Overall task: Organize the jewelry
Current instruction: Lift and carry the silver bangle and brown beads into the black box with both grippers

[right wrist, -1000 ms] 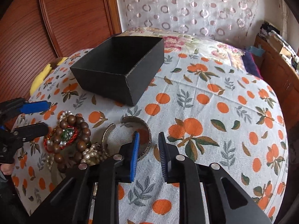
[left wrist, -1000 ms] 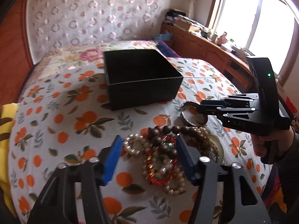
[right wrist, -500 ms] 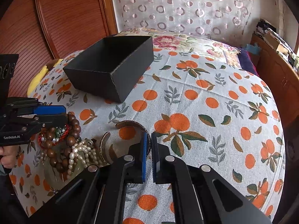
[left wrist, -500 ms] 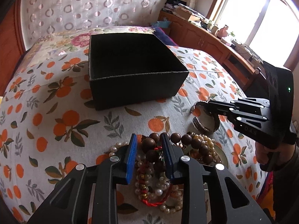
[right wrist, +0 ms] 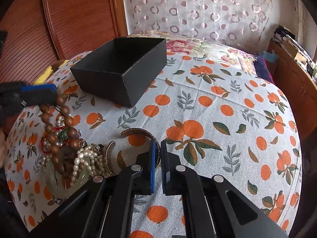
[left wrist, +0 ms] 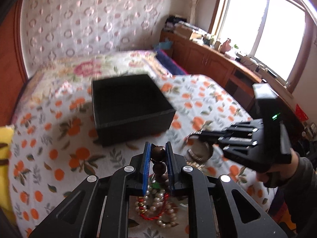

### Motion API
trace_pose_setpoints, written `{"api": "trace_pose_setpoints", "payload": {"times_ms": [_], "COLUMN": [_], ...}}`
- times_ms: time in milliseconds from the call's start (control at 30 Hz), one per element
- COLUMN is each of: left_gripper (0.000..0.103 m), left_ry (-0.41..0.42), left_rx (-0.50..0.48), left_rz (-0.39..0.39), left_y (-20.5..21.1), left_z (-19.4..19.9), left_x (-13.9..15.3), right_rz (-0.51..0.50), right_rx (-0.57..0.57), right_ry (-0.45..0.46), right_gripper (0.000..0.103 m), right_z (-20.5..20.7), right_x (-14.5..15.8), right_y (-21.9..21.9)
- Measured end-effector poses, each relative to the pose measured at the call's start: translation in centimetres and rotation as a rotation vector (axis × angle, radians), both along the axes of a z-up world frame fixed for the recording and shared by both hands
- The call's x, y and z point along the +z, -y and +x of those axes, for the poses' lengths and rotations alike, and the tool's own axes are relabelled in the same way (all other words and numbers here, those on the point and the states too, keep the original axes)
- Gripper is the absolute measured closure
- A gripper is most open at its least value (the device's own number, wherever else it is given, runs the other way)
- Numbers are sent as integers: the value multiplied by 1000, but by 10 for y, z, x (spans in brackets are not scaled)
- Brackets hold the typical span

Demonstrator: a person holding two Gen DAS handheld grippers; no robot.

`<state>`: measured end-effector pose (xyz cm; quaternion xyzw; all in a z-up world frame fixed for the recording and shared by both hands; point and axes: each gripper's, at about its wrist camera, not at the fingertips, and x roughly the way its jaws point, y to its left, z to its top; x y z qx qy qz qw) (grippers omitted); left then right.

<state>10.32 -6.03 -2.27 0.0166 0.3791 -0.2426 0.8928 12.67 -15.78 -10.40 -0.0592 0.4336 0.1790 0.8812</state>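
Now your left gripper [left wrist: 157,154] has its blue pads clamped on the brown bead strand [right wrist: 63,109], which hangs down to the jewelry pile [right wrist: 79,156] (pearls, red cord). Your right gripper [right wrist: 158,165] pinches the metal bangle [right wrist: 136,131] on the orange-print cloth [right wrist: 218,109], near the black box [right wrist: 118,75].

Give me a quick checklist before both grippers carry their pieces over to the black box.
1. Left gripper shut on wooden bead bracelet: ok.
2. Bracelet free of the jewelry pile: not ok, its lower beads hang into the pearls and red cord.
3. Right gripper shut on metal bangle: ok, pinching its rim.
4. Black box open: ok.
5. Box empty: cannot tell, interior dark.
6. Path over the bedspread to the box: ok.
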Motion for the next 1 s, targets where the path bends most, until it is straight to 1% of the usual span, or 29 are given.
{"api": "trace_pose_setpoints", "payload": {"times_ms": [233,333,400,433,567,600,767,900,1000], "left_gripper": [89,89,89,89,89,89,89,89,89], "left_ry": [121,152,159,163,182,185,202,212,214], "left_rx": [-2,14,25,33,62,67,90,98,104], "left_rz": [11,20,21,23,32,33,42,60,71], "left_y": [5,2,-1,-3,-11,-12,-17,-17,-17], "left_z": [-11,-7,-3,1,13,15,32,44,52], "left_x": [39,50,55,57,63,65,75,81,81], "right_rz": [20,27,31,35,37,46,61,44,34], "right_rx": [-18,-20,-22,-23,-24,-21,-6,17,35], "right_ry": [69,100,119,138,162,175,209,211,199], "right_gripper": [98,98,98,98,98,98,97,97,97], "right_z": [-6,-7,-7,-3,4,13,33,48,59], "right_x": [19,31,39,49,60,67,81,82,78], "right_y": [3,2,2,1,-2,-6,-22,-40,-52]}}
